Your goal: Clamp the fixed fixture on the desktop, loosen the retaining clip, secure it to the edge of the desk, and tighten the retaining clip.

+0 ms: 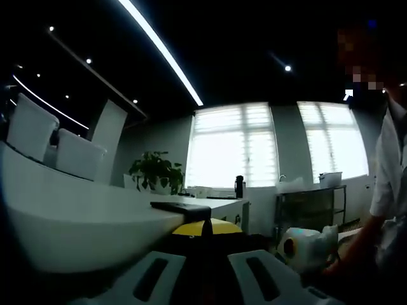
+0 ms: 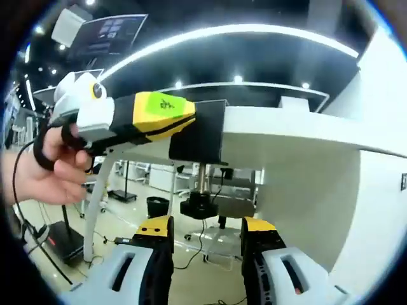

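A black clamp fixture (image 2: 200, 130) sits over the edge of the white desk (image 2: 305, 136). Its screw hangs below the desk with a black knob (image 2: 200, 206) at its lower end. My left gripper (image 2: 181, 117), held by a hand (image 2: 44, 168), is shut on the fixture from the left. In the left gripper view its yellow tips (image 1: 205, 227) meet on the fixture's black plate (image 1: 181, 206), which lies on the desk (image 1: 63, 216). My right gripper (image 2: 205, 232) is open just under the knob, one yellow-and-black finger (image 2: 156, 230) on each side.
White chairs (image 1: 32, 127) stand behind the desk, with a potted plant (image 1: 156, 170), a dark bottle (image 1: 239, 186) and a metal rack (image 1: 311, 206) by the windows. A person in white (image 1: 391, 184) stands at the right. Under the desk are a table leg (image 2: 95, 203) and a black bin (image 2: 154, 206).
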A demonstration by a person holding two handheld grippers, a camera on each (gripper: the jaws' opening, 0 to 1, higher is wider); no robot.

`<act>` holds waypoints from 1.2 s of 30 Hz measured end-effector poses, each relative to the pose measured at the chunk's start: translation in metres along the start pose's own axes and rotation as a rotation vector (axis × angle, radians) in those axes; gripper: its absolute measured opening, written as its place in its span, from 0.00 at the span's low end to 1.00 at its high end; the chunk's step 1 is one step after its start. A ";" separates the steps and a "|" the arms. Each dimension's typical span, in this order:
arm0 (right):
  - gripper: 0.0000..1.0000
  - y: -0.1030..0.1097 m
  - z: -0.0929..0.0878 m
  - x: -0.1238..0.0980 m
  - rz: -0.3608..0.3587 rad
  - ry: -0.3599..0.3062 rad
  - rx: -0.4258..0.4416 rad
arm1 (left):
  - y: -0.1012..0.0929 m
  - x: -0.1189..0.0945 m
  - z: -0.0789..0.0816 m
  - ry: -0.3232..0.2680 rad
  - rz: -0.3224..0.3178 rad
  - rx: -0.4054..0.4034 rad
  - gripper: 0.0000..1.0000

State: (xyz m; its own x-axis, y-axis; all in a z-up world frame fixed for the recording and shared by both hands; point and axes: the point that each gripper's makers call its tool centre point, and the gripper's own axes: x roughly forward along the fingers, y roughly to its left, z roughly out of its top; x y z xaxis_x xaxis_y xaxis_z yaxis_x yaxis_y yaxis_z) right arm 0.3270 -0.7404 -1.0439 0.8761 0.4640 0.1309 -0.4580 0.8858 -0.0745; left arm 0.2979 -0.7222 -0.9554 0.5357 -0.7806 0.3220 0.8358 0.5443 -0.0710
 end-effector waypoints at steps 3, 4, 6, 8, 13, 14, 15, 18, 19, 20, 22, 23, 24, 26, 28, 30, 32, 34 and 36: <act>0.41 0.002 0.000 0.008 -0.021 0.010 0.000 | 0.000 0.000 0.000 0.004 0.003 0.001 0.02; 0.41 0.002 0.001 0.010 -0.031 0.008 0.005 | 0.000 0.000 0.000 0.007 0.003 0.001 0.02; 0.40 0.002 0.004 0.013 -0.057 0.005 0.010 | 0.000 0.000 0.000 0.010 0.004 0.002 0.02; 0.39 0.002 0.005 0.018 -0.077 0.006 0.002 | 0.000 0.000 0.000 0.011 0.004 0.003 0.02; 0.28 0.004 0.001 0.025 -0.108 0.036 -0.038 | 0.000 0.000 0.000 0.009 0.003 -0.001 0.02; 0.27 0.004 0.001 0.026 -0.109 0.037 -0.049 | 0.000 0.000 0.000 0.010 0.003 -0.003 0.02; 0.26 0.006 0.001 0.025 -0.108 0.037 -0.049 | 0.000 0.000 0.000 0.010 0.002 -0.003 0.02; 0.26 0.006 0.001 0.023 -0.105 0.032 -0.058 | 0.000 0.000 0.000 0.012 0.002 -0.007 0.02; 0.26 0.005 0.001 0.025 -0.094 0.029 -0.048 | 0.000 0.000 0.000 0.013 0.002 -0.009 0.02; 0.26 0.006 0.001 0.025 -0.074 0.022 -0.034 | 0.000 0.000 0.000 0.014 0.002 -0.009 0.02; 0.26 0.009 0.001 0.026 -0.034 0.009 -0.003 | 0.000 0.000 0.000 0.015 0.001 -0.009 0.02; 0.26 0.009 0.001 0.028 0.004 -0.006 0.009 | 0.000 0.000 0.000 0.014 0.001 -0.010 0.02; 0.26 0.010 0.002 0.028 0.026 -0.011 -0.002 | 0.000 0.000 0.000 0.013 0.000 -0.011 0.02; 0.26 0.012 0.002 0.028 0.075 -0.019 -0.008 | 0.000 0.000 0.000 0.012 -0.004 -0.003 0.02; 0.26 0.015 0.003 0.028 0.150 -0.027 -0.010 | -0.001 0.000 0.000 0.011 -0.008 0.004 0.02; 0.26 0.020 0.004 0.027 0.252 -0.039 -0.033 | -0.001 0.000 0.000 0.013 -0.007 0.012 0.02; 0.26 0.016 0.002 0.031 0.338 -0.027 -0.035 | -0.001 0.000 0.000 0.014 -0.006 0.018 0.02; 0.26 0.016 0.001 0.033 0.427 -0.008 -0.075 | -0.001 0.000 0.000 0.014 -0.005 0.017 0.02; 0.26 0.020 0.001 0.031 0.496 0.015 -0.094 | -0.001 0.000 0.000 0.012 -0.005 0.012 0.02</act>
State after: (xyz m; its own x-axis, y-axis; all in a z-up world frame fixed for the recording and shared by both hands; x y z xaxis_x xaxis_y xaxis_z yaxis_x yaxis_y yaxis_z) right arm 0.3445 -0.7083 -1.0407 0.5586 0.8283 0.0431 -0.8049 0.5539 -0.2131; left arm 0.2970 -0.7225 -0.9553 0.5329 -0.7868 0.3114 0.8371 0.5440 -0.0581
